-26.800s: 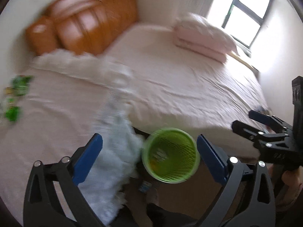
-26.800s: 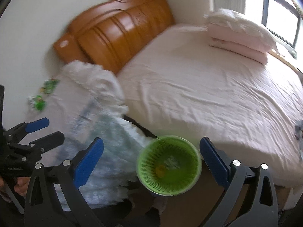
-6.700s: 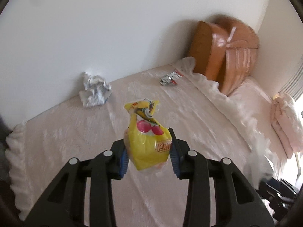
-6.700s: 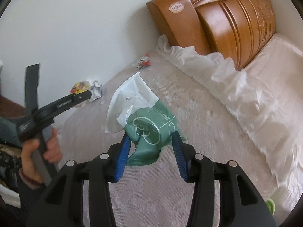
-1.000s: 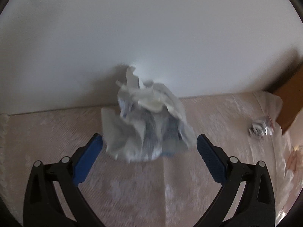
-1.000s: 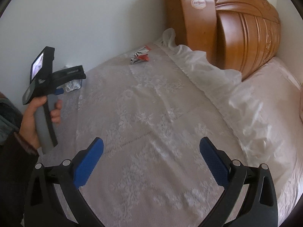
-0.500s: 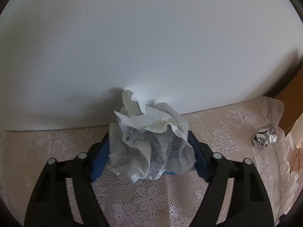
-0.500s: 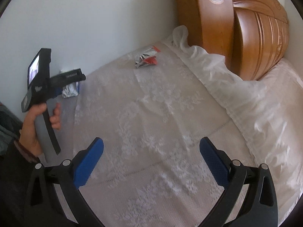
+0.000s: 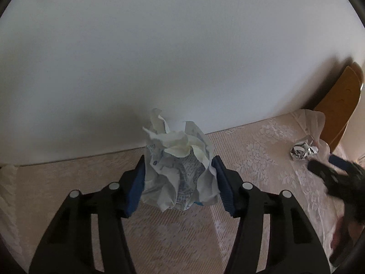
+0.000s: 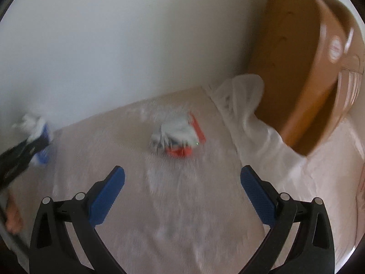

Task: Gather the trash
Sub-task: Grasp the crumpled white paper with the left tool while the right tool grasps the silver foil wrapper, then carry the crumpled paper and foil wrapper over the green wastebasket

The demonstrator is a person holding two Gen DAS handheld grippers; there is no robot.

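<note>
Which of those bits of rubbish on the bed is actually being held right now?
The crumpled white paper wad, squeezed between the left gripper pads. The silver-and-red wrapper lies loose on the cover ahead of the open right gripper.

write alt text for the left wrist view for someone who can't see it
The left hand-held gripper has just been closing, and its blue pads now squeeze a crumpled wad of white printed paper above a lace-covered bed beside a white wall. A crumpled silver wrapper lies further right, near the wooden headboard.

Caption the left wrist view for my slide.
Left gripper shut on crumpled paper on the lace bedspread.
</note>
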